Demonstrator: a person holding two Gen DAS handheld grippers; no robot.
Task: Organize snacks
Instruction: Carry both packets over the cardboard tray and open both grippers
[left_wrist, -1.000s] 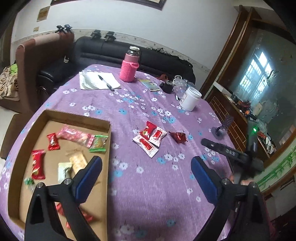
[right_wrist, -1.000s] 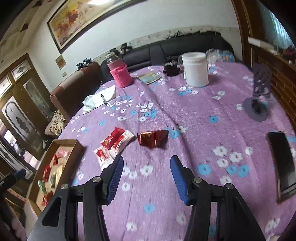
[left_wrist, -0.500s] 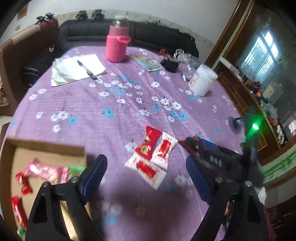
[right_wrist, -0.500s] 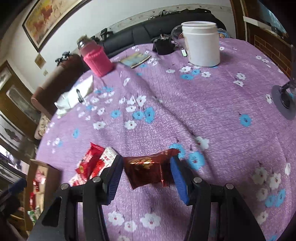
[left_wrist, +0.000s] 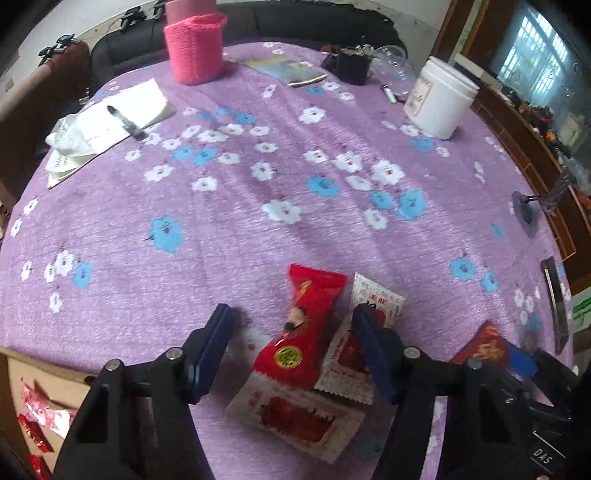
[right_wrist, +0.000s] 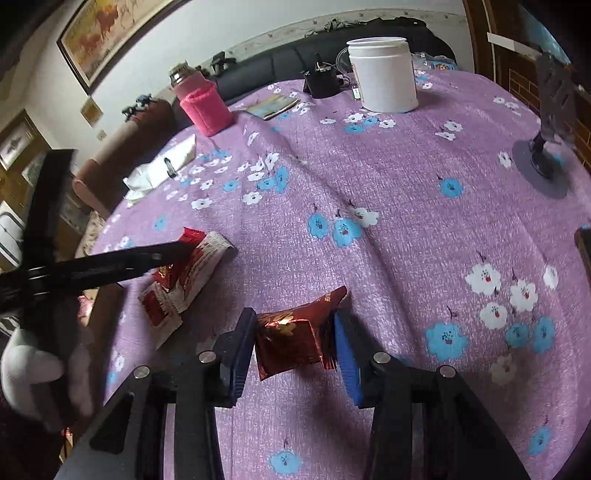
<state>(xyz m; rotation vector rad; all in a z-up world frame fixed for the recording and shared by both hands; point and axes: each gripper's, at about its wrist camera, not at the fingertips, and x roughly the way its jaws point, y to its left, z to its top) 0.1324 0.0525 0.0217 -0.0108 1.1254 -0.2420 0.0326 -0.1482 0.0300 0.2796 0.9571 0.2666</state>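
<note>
My left gripper (left_wrist: 291, 328) is open, its jaws on either side of a red snack packet (left_wrist: 303, 328) lying on two white-and-red packets (left_wrist: 295, 413) on the purple cloth. My right gripper (right_wrist: 293, 325) has its blue pads (right_wrist: 240, 350) against both sides of a dark red foil packet (right_wrist: 291, 339); the grip looks closed on it. That foil packet shows in the left wrist view (left_wrist: 484, 347) too. The pile of packets (right_wrist: 181, 280) and the left gripper's finger show in the right wrist view. A cardboard box (left_wrist: 22, 373) with snacks is at bottom left.
On the flowered table stand a pink-sleeved flask (left_wrist: 194, 48), a white jar (left_wrist: 439, 99), a notebook with pen (left_wrist: 118, 118), a booklet (left_wrist: 291, 70), a black pouch (left_wrist: 349, 64), a phone stand (right_wrist: 546, 147) and a black phone (left_wrist: 554, 295). A dark sofa sits behind.
Both grippers have come down and forward. The left now straddles the red packet pile; the right has closed in on the dark red foil packet.
</note>
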